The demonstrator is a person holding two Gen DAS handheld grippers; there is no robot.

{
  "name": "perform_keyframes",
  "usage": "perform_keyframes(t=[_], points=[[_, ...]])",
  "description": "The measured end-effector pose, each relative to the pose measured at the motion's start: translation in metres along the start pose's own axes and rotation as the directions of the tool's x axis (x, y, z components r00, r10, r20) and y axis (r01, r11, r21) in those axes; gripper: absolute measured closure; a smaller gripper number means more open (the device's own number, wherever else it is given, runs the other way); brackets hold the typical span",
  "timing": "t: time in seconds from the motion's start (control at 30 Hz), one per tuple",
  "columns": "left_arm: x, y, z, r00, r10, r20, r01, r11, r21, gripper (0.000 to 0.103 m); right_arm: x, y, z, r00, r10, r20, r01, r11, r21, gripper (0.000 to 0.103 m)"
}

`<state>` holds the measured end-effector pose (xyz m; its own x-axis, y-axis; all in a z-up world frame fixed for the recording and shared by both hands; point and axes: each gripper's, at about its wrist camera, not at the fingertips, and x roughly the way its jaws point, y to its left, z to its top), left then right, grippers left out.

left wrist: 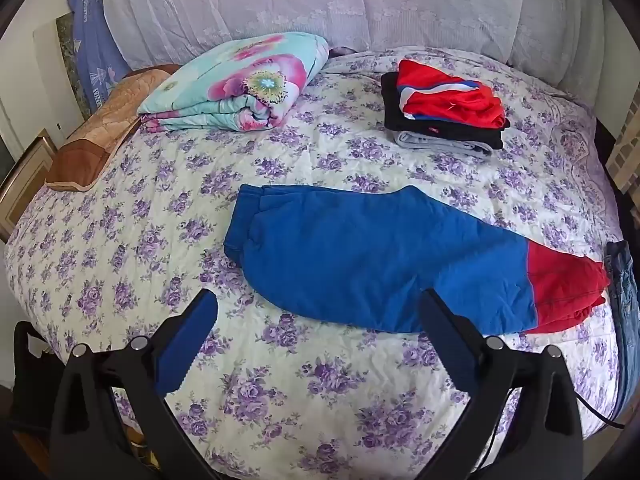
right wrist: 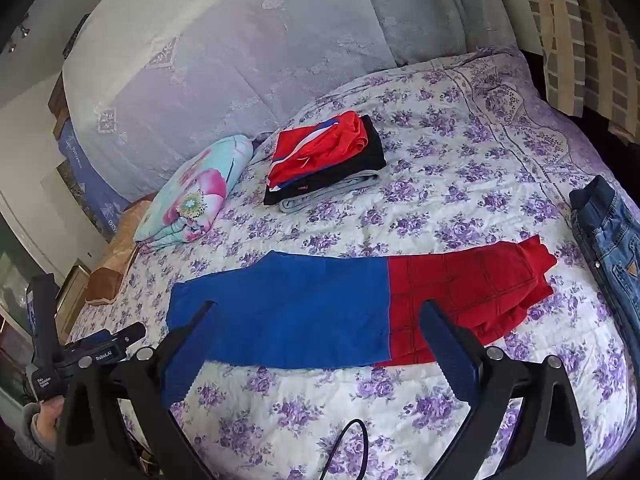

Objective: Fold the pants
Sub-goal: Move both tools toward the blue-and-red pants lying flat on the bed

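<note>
Blue pants with red lower legs (left wrist: 372, 260) lie flat across the flowered bedspread (left wrist: 160, 240), folded lengthwise, waist to the left, red cuffs (left wrist: 568, 292) to the right. They also show in the right wrist view (right wrist: 304, 312). My left gripper (left wrist: 318, 300) is open and empty, above the pants' near edge. My right gripper (right wrist: 318, 310) is open and empty, above the near edge around the blue-red seam. The left gripper also shows in the right wrist view (right wrist: 100, 344), at the far left.
A stack of folded clothes (left wrist: 440, 108), red on top, sits at the back of the bed. A folded floral blanket (left wrist: 236, 84) lies at the back left. Blue jeans (right wrist: 608, 240) lie at the right edge. A cable (right wrist: 348, 440) runs near the front.
</note>
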<state>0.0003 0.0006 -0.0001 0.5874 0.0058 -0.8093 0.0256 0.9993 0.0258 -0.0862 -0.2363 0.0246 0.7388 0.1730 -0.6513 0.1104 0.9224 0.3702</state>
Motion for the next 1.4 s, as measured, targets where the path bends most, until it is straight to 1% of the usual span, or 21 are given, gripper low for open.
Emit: perform_keyframes(t=[0.03, 0.3, 0.33, 0.67, 0.83, 0.93, 1.07, 1.4], points=[[-0.001, -0.001, -0.001, 1.000, 0.015, 0.022, -0.015, 1.000, 0.015, 0.005, 0.000, 0.001, 0.000, 1.000, -0.003, 0.007, 0.003, 1.000, -0.008, 0.004], [-0.001, -0.001, -0.001, 1.000, 0.009, 0.014, -0.009, 1.000, 0.008, 0.005, 0.000, 0.001, 0.002, 1.000, -0.010, 0.008, 0.010, 1.000, 0.012, 0.004], [-0.001, -0.001, -0.001, 1.000, 0.010, 0.013, -0.010, 1.000, 0.008, 0.005, -0.001, 0.001, 0.001, 1.000, 0.002, 0.010, -0.002, 1.000, -0.004, 0.004], [-0.004, -0.002, -0.004, 1.000, 0.012, 0.008, -0.012, 1.000, 0.007, 0.005, -0.001, 0.002, 0.001, 1.000, 0.003, 0.010, -0.003, 1.000, -0.004, 0.004], [-0.002, -0.003, -0.010, 1.000, 0.014, 0.000, -0.014, 1.000, -0.002, 0.005, -0.001, 0.002, 0.001, 1.000, 0.002, 0.008, -0.002, 1.000, -0.003, 0.004], [0.006, -0.002, -0.006, 1.000, 0.010, -0.013, -0.010, 1.000, -0.002, 0.005, -0.002, 0.002, 0.001, 1.000, 0.001, 0.004, -0.001, 1.000, -0.001, 0.004], [0.008, 0.001, -0.005, 1.000, 0.009, -0.023, -0.009, 1.000, -0.007, 0.005, -0.004, 0.004, -0.001, 1.000, 0.001, 0.002, -0.001, 1.000, 0.000, 0.004], [0.013, 0.004, -0.003, 0.999, 0.008, -0.042, -0.008, 1.000, -0.017, 0.005, 0.006, -0.001, -0.002, 1.000, -0.006, -0.014, 0.006, 1.000, 0.007, 0.004]])
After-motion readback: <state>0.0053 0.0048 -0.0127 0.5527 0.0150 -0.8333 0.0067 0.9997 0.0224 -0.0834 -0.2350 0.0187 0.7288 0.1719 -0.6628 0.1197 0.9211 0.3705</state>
